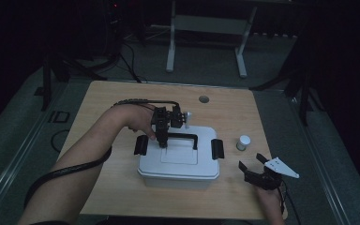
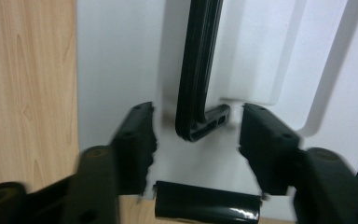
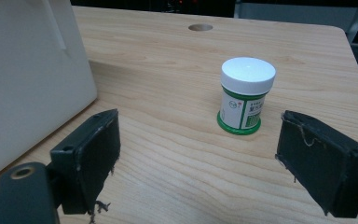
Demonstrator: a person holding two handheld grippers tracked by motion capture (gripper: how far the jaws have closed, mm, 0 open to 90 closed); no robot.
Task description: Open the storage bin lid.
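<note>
1. The white box (image 1: 178, 159) sits mid-surface (image 1: 122, 187); our left tool (image 2: 196, 140) stands open around its black handle (image 2: 198, 70).
2. The handle looks stiff; we would grab there.
3. Our right tool (image 3: 196, 158) waits open near the jar (image 3: 246, 95).
4. The box is maybe light.

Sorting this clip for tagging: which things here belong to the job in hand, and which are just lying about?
In the job: white box; its black handle, between the left gripper fingers; side latches.
Lying about: small white-capped jar, ahead of the open right gripper.

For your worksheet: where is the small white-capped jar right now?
The jar stands upright on the table, right of the white box, just ahead of the right gripper.
</note>
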